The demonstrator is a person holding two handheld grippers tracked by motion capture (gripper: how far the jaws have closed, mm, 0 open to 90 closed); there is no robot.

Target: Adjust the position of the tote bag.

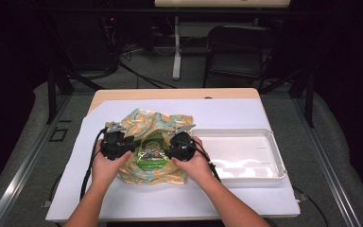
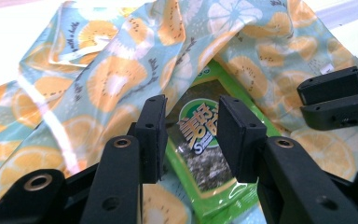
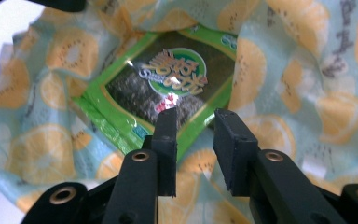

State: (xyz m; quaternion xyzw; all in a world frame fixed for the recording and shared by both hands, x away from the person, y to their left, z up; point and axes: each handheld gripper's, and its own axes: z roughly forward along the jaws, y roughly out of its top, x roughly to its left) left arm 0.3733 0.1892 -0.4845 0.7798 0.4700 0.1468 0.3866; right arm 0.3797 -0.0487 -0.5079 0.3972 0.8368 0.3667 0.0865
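- We see the left gripper (image 2: 186, 135) released: its two black jaws stand apart with nothing pinched between them, above the green seaweed snack packet (image 2: 205, 154).
- From the high view the left gripper (image 1: 116, 143) sits at the packet's 9 o'clock, close beside it.
- We find the right gripper (image 3: 196, 144) also released, its jaws parted over the near edge of the seaweed snack packet (image 3: 168, 81), with no pad pressing on it.
- In the high view the right gripper (image 1: 182, 145) is at the packet's 3 o'clock, a hand behind each tool.
- The seaweed snack packet (image 1: 151, 152) lies flat in the middle of the citrus-print cloth (image 1: 156, 125), whose folds rise around it; most cloth bunches toward 12 o'clock.
- In the left gripper view the citrus-print cloth (image 2: 107, 70) shows orange slices on pale blue, and the other gripper's jaws come in at 3 o'clock.
- The cloth rests on a white sheet (image 1: 123, 198) covering a light wooden table (image 1: 179, 93).
- A white plastic tray (image 1: 276, 158) lies at the cloth's 3 o'clock, just beside it.
- Beyond the table, at 12 o'clock, we see grey carpet, a dark folding chair (image 1: 238, 49), a white table leg (image 1: 176, 47) and loose cables in a dim room.
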